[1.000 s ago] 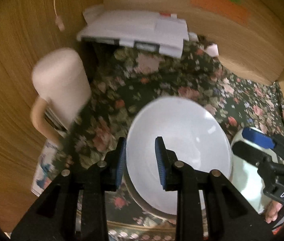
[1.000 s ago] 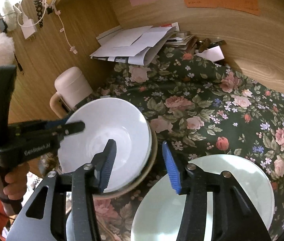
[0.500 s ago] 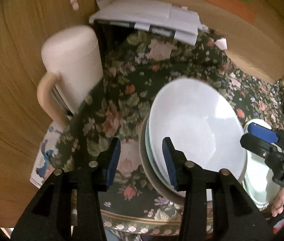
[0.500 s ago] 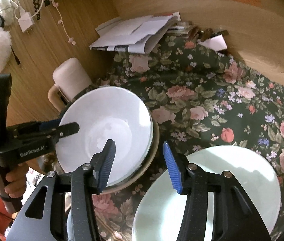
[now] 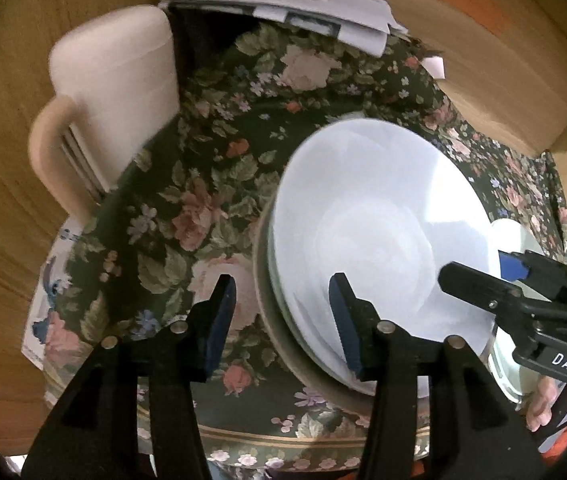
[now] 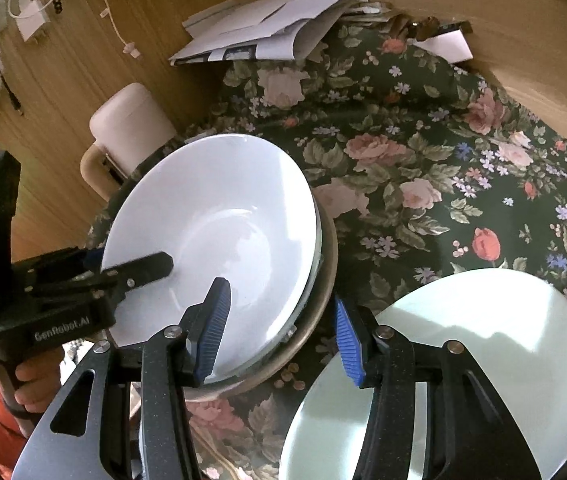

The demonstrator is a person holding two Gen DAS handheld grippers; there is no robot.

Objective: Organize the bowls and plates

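Note:
A white bowl (image 5: 383, 232) (image 6: 211, 232) sits on top of a stack, above a thin pale plate and a wide tan dish (image 5: 283, 360). My left gripper (image 5: 281, 280) (image 6: 131, 264) straddles the stack's left rim. Its jaws are opening and the pads stand clear of the rim. My right gripper (image 6: 281, 294) (image 5: 479, 270) is open astride the stack's right rim, one finger over the white bowl, the other outside the tan dish. A pale green plate (image 6: 463, 360) (image 5: 515, 240) lies flat to the right of the stack, partly under my right gripper.
A floral cloth (image 6: 423, 160) covers the table. A cream mug (image 5: 115, 92) (image 6: 131, 120) with a handle stands left of the stack, against the wooden wall. A pile of papers (image 5: 283, 0) (image 6: 267, 28) lies at the back. A person's hand (image 6: 31, 380) holds the left gripper.
The left jaws, shut on the white bowl's rim a second ago, have let go and spread. The bowl now rests on the stack. Both grippers have sunk toward the table.

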